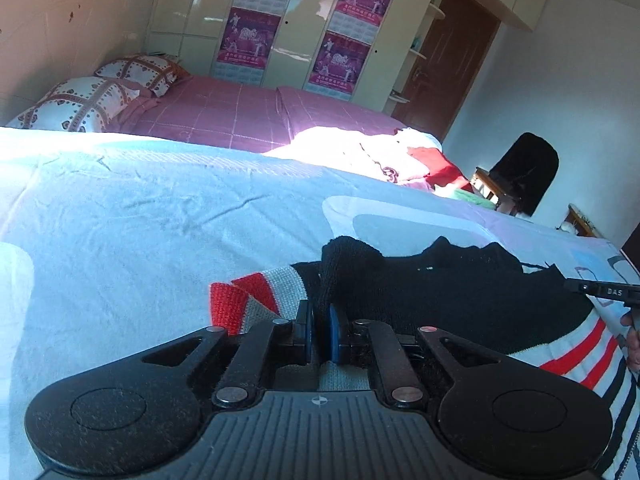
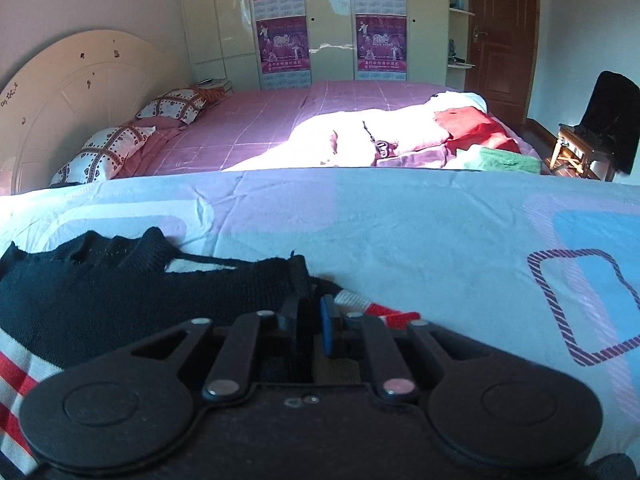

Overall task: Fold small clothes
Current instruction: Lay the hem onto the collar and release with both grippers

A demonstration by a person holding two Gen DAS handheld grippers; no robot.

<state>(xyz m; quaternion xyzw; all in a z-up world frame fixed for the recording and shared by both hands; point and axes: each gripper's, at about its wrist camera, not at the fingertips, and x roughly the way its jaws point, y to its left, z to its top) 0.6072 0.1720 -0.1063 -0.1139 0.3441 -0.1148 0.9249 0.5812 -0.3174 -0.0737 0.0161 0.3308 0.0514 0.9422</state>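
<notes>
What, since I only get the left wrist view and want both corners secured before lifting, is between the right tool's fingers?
Observer: The black knit edge of the sweater stands between the fingers of the right tool. I cannot tell whether the pads press it.
Operator: Where is the sleeve on that side?
Observer: A red and white striped sleeve pokes out just right of that tool, lying on the sheet.
</notes>
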